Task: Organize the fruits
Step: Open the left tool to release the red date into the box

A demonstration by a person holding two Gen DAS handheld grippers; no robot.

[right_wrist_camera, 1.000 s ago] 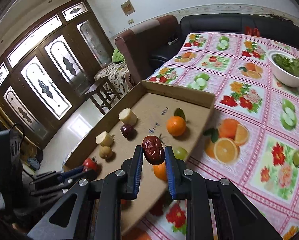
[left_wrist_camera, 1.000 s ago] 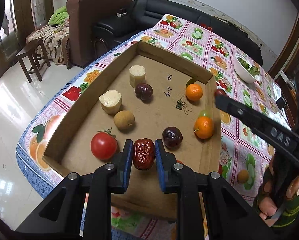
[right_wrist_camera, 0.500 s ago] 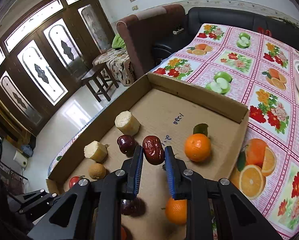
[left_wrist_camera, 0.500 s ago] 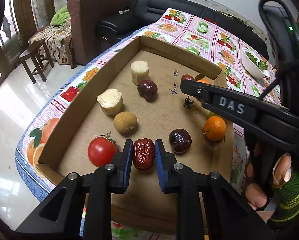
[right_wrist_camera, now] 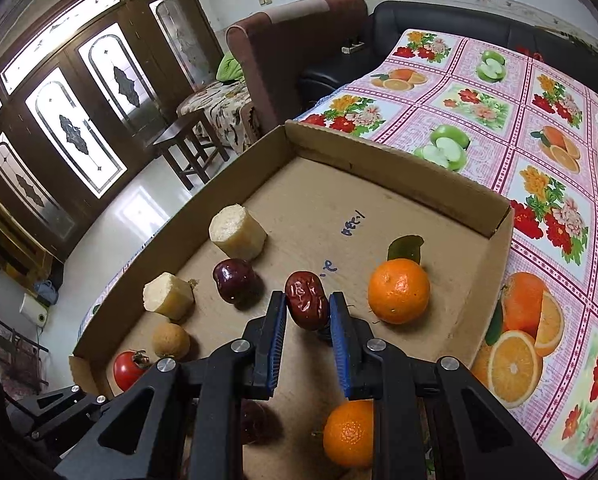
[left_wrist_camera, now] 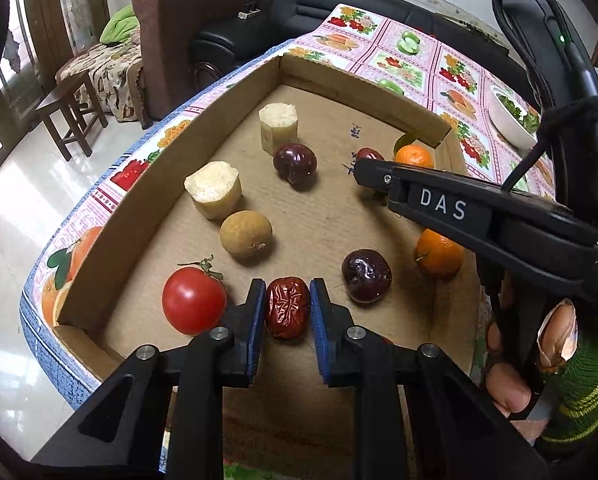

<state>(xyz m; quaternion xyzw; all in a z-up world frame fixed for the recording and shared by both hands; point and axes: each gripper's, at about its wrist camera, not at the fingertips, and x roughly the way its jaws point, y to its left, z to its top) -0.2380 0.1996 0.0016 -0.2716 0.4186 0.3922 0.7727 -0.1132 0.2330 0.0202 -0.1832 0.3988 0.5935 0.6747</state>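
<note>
A shallow cardboard tray (left_wrist_camera: 203, 128) lies on the fruit-print tablecloth. My left gripper (left_wrist_camera: 287, 305) is shut on a wrinkled red date (left_wrist_camera: 287, 307) low over the tray's near end, between a tomato (left_wrist_camera: 193, 301) and a dark plum (left_wrist_camera: 366, 276). My right gripper (right_wrist_camera: 308, 309) is shut on a second red date (right_wrist_camera: 306, 299) over the tray's middle, between a dark plum (right_wrist_camera: 235, 281) and a leafed orange (right_wrist_camera: 399, 290). Two sugarcane pieces (left_wrist_camera: 214, 189), a longan (left_wrist_camera: 245, 233) and a second orange (left_wrist_camera: 438, 253) lie in the tray.
A white bowl of greens (left_wrist_camera: 513, 118) stands on the table beyond the tray. A brown armchair (left_wrist_camera: 187, 20), a black sofa (left_wrist_camera: 299, 12) and a wooden stool (left_wrist_camera: 71, 116) stand past the table edge. The right gripper's body (left_wrist_camera: 479, 216) crosses the left view.
My right gripper has carried its date further in over the tray's middle and lower. My left gripper has edged slightly forward, its date still held.
</note>
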